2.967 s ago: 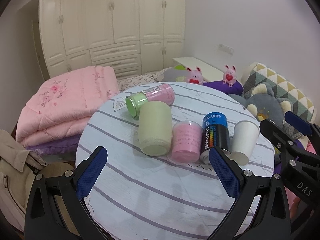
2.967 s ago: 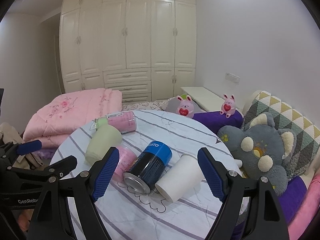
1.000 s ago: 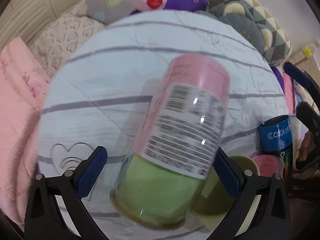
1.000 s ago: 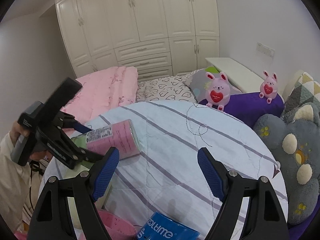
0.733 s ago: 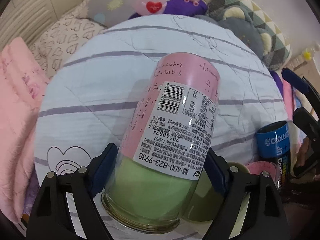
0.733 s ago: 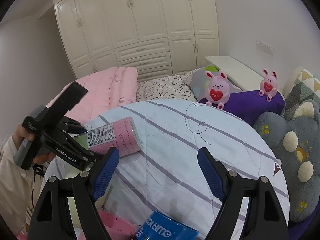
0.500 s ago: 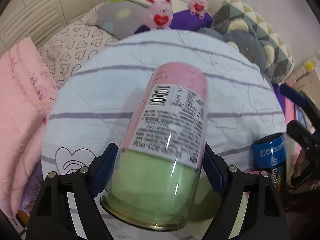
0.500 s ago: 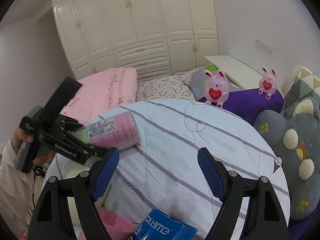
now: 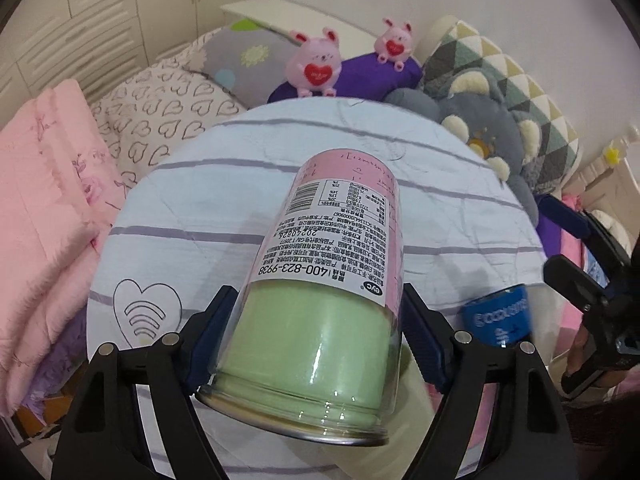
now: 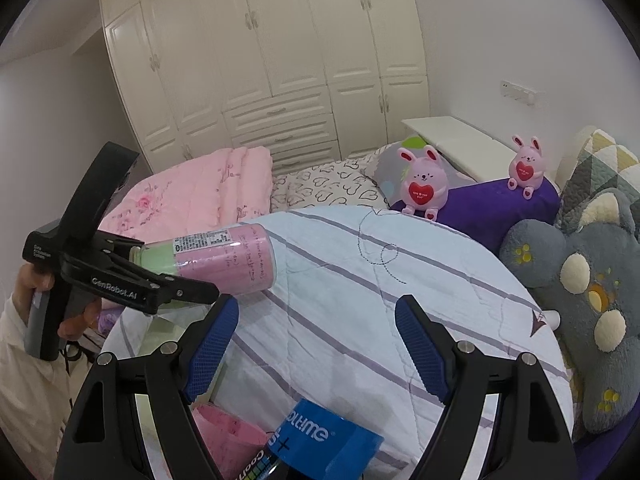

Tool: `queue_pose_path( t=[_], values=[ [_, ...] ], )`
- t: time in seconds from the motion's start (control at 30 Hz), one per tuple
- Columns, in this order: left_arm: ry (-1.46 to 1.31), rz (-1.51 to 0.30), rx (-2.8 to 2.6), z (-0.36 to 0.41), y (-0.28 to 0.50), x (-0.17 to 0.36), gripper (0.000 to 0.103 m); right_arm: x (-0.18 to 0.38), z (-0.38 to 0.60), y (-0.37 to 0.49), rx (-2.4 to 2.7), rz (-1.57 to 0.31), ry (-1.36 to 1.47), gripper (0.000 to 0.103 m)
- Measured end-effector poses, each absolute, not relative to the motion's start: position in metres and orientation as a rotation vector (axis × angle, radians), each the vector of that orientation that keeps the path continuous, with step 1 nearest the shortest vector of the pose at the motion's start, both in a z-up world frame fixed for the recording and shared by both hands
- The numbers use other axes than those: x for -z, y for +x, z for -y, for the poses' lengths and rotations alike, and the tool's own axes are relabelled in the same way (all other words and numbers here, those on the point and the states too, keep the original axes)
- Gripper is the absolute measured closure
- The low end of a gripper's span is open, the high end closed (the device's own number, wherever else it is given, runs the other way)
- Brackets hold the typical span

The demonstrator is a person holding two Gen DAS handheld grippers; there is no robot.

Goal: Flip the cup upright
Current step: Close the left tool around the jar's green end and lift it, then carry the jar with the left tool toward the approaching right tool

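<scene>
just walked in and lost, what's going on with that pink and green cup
The left gripper is shut on the pink and green cup, gripping it near its green end. In the right wrist view the cup is tilted off the striped table, not yet upright; whether its pink end touches the cloth I cannot tell. The right gripper hangs open over the table, holding nothing, with a blue can lying just below it.

You are working in soft, even indoor light, with only faint shadows falling on the striped tablecloth. Glare streaks are showing on the cup and its clear sleeve. Fisheye bending is curving the wardrobe, and dark vignetting is closing every corner. Left-view edges are blurring slightly.
</scene>
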State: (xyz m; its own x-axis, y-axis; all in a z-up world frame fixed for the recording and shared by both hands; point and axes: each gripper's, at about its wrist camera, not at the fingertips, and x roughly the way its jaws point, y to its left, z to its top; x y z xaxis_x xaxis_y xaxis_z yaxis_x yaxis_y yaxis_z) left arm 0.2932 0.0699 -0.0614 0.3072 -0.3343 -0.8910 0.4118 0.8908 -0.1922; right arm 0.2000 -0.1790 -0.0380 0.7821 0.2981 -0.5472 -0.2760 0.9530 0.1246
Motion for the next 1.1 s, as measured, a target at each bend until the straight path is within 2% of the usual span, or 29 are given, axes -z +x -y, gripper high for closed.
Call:
queue_pose_path(
  t=[0.43, 0.8, 1.1],
  values=[
    [0.123, -0.987, 0.507, -0.043, 0.172, -0.008, 0.022, 0.008, 0.188, 0.133, -0.295, -0.511, 0.029, 0.021],
    [0.137, -1.035, 0.56, -0.01, 0.049, 0.033, 0.022, 0.019, 0.197, 0.058, -0.286, -0.512, 0.023, 0.021],
    [0.167, -1.057, 0.621, 0.018, 0.014, 0.081, 0.022, 0.037, 0.197, 0.021, -0.276, -0.521, -0.007, 0.021]
  ],
)
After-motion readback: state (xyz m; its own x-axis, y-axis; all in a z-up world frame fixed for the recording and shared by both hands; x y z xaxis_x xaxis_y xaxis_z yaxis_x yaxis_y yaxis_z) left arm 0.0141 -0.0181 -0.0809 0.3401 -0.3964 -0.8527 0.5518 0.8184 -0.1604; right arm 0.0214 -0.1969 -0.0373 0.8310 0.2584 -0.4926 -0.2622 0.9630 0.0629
